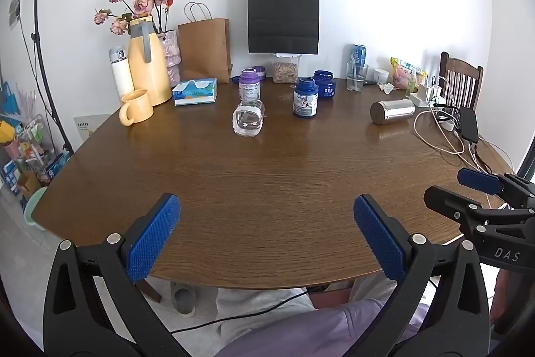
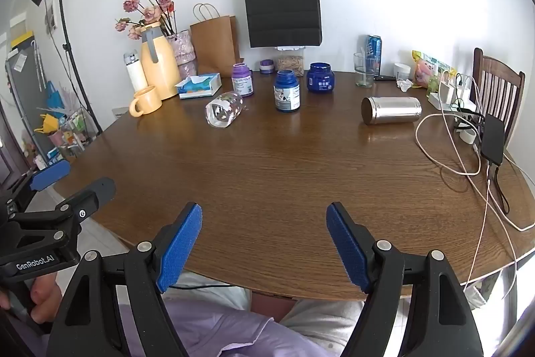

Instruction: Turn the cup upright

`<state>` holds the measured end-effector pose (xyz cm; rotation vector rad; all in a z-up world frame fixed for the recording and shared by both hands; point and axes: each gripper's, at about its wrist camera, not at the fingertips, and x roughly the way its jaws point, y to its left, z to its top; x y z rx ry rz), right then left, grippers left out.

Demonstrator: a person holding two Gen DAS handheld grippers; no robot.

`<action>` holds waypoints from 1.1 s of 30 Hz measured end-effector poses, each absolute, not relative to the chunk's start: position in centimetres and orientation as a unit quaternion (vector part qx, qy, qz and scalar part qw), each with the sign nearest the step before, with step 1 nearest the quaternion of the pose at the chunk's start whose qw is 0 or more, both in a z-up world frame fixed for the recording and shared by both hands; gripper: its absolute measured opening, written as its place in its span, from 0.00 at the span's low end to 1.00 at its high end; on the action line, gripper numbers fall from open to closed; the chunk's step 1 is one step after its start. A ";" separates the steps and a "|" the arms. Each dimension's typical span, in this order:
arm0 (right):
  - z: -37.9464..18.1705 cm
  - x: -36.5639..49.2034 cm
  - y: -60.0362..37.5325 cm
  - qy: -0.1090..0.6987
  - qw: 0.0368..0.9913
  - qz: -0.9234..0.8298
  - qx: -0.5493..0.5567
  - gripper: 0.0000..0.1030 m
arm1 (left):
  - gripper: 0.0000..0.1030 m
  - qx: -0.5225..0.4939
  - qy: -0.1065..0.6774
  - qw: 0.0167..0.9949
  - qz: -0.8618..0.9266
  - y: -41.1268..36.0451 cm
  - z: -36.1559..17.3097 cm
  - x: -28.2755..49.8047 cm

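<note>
A clear glass cup with a flower print [image 1: 248, 118] lies on its side near the middle back of the brown table [image 1: 267, 183], its base toward me; it also shows in the right wrist view [image 2: 224, 109]. A steel cup [image 1: 393, 111] lies on its side at the right, also in the right wrist view [image 2: 391, 110]. My left gripper [image 1: 267, 233] is open and empty over the table's near edge. My right gripper [image 2: 264, 243] is open and empty over the near edge, and shows at the right in the left wrist view [image 1: 468, 189].
Blue jars [image 1: 305, 97], a purple jar [image 1: 249, 85], a yellow mug [image 1: 137, 106], a yellow jug [image 1: 147, 62], a tissue box [image 1: 195, 91] and paper bags stand at the back. Cables and a black power bank [image 2: 493, 139] lie at the right, by a chair [image 2: 498, 86].
</note>
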<state>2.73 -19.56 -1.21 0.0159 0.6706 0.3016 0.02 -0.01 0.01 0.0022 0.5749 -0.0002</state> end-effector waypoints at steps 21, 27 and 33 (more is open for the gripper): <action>-1.3 2.7 -19.5 0.330 0.932 0.147 0.007 0.78 | 1.00 0.001 0.284 0.959 0.000 0.0 0.0 0.0; -1.4 2.8 -19.6 0.331 0.932 0.147 0.008 0.78 | 1.00 0.002 0.285 0.959 0.000 -0.1 0.1 0.0; -1.5 2.8 -19.6 0.331 0.932 0.147 0.008 0.78 | 1.00 0.001 0.285 0.959 0.000 -0.1 0.1 0.0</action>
